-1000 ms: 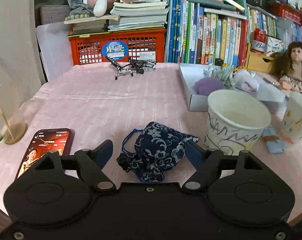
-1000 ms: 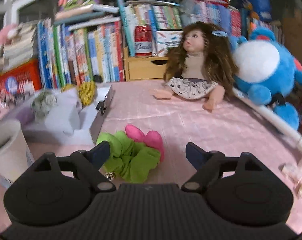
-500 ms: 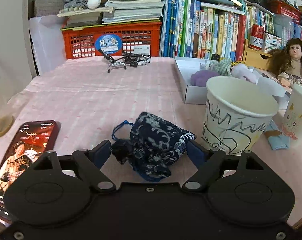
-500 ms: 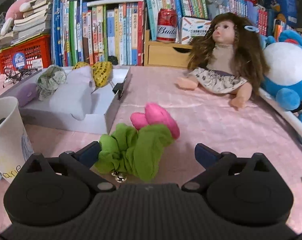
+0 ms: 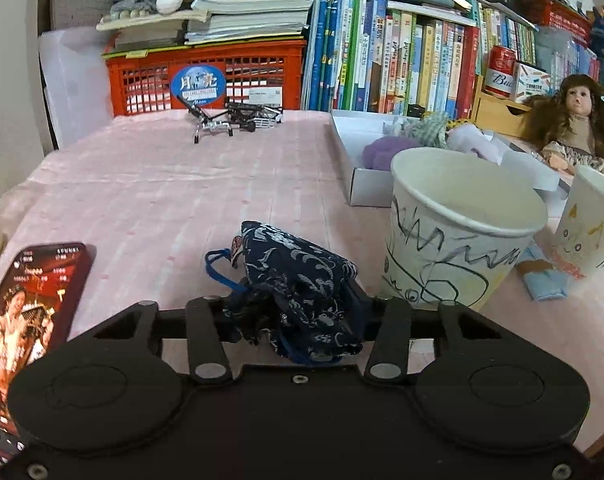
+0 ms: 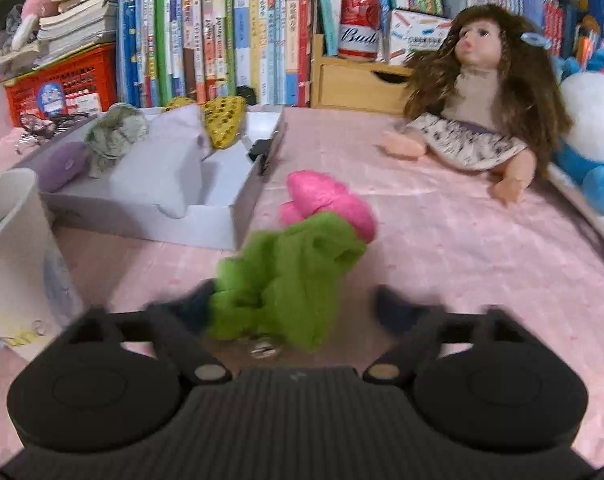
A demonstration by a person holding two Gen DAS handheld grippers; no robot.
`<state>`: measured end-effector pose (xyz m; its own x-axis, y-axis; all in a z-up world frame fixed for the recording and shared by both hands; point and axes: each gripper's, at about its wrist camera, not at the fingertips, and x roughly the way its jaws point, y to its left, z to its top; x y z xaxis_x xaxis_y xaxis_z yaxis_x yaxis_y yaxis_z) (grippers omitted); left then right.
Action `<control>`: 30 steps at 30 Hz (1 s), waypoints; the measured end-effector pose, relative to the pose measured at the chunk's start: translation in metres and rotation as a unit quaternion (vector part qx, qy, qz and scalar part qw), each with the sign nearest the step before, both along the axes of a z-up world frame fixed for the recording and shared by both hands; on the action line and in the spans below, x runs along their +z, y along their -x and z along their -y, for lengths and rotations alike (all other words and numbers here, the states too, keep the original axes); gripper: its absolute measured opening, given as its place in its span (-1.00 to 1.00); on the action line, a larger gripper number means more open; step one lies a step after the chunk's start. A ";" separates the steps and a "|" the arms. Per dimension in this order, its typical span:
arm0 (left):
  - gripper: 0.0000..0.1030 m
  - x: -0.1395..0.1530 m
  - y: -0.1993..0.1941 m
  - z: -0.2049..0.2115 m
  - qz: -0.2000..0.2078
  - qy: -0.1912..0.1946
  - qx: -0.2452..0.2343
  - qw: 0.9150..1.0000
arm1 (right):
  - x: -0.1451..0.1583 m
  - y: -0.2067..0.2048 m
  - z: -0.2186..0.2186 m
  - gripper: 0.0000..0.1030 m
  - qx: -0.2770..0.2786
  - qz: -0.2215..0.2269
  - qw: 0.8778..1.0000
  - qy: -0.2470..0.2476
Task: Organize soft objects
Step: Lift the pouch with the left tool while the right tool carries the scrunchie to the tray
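Observation:
My left gripper [image 5: 292, 308] is shut on a dark blue floral drawstring pouch [image 5: 294, 280], which bunches up between the fingers on the pink tablecloth. My right gripper [image 6: 298, 308] is blurred, its jaws still apart around a green and pink fabric scrunchie [image 6: 298, 264] that lies between them. A white open box [image 6: 222, 208] holding several soft items, among them a purple pad [image 6: 62, 164] and a yellow knit piece [image 6: 222, 120], stands behind the scrunchie and also shows in the left wrist view [image 5: 361, 184].
A paper cup [image 5: 461, 232] stands right of the pouch, a second cup [image 5: 589, 224] further right, a folded blue cloth [image 5: 545, 280] between them. A phone [image 5: 26, 304] lies at left. A doll [image 6: 481, 112] and blue plush [image 6: 593, 136] sit right. Books and a red crate [image 5: 206, 76] line the back.
My left gripper has closed onto the blue pouch and squeezed it. My right gripper has moved forward around the green scrunchie and its jaws have come inward.

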<state>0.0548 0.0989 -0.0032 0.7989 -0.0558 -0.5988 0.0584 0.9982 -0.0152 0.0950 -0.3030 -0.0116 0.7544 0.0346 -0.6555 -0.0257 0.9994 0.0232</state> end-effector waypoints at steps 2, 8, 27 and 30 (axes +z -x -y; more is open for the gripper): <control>-0.21 0.003 0.001 0.002 0.005 -0.011 0.004 1.000 | 0.004 0.000 -0.006 0.00 -0.009 0.000 1.000 0.025; -0.22 0.023 -0.001 -0.005 0.027 -0.016 0.022 0.999 | 0.017 0.000 -0.007 -0.08 -0.009 0.015 0.998 0.057; -0.22 0.133 -0.086 0.018 0.057 0.037 -0.041 0.997 | 0.103 -0.054 -0.018 -0.06 0.037 0.034 0.999 0.001; -0.22 0.136 -0.119 0.035 0.011 0.048 -0.057 0.997 | 0.107 -0.079 -0.031 -0.05 0.047 0.010 0.999 0.011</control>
